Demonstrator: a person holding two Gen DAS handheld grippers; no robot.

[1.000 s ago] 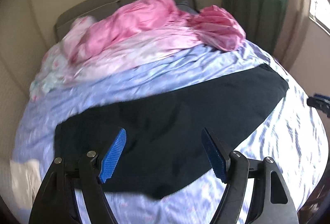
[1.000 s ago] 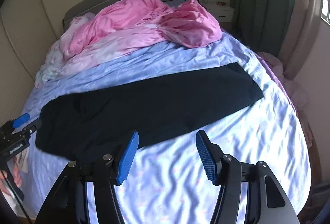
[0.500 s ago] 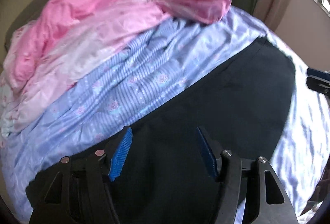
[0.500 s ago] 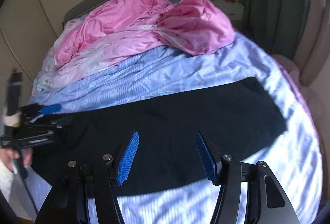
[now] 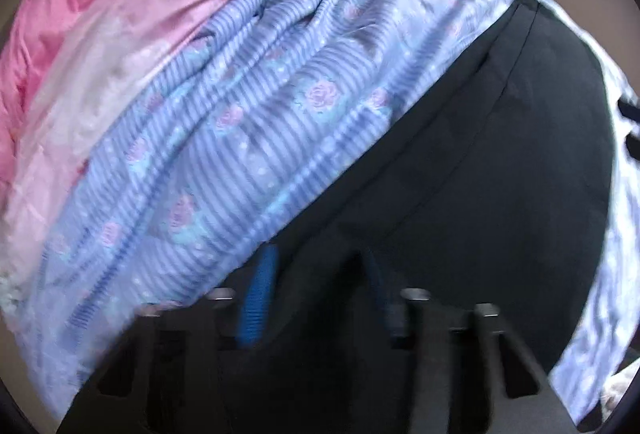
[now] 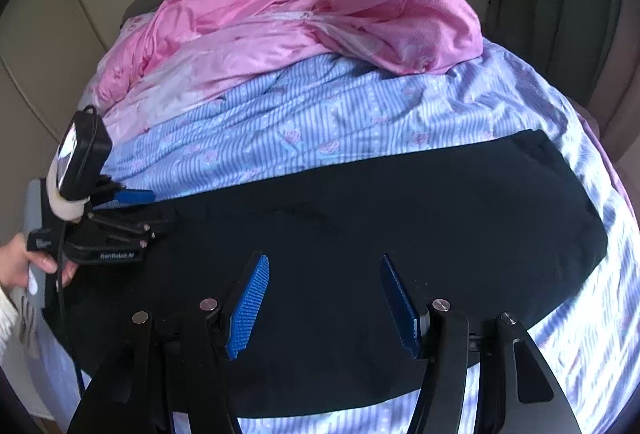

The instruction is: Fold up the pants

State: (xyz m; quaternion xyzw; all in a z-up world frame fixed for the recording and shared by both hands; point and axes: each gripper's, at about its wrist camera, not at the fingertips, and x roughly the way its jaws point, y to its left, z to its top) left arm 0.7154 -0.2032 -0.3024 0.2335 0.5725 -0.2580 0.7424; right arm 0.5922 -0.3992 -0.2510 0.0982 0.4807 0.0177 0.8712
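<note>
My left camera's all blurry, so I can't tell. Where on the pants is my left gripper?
Observer: In the right view, the left gripper is at the left end of the pants, on their far edge. Its jaws are closing over that edge.
Operator: Who's holding it?
Observer: A hand holds it from the left.
Operator: What about the other gripper?
Observer: The right gripper is open over the pants' middle, and grips nothing.
</note>
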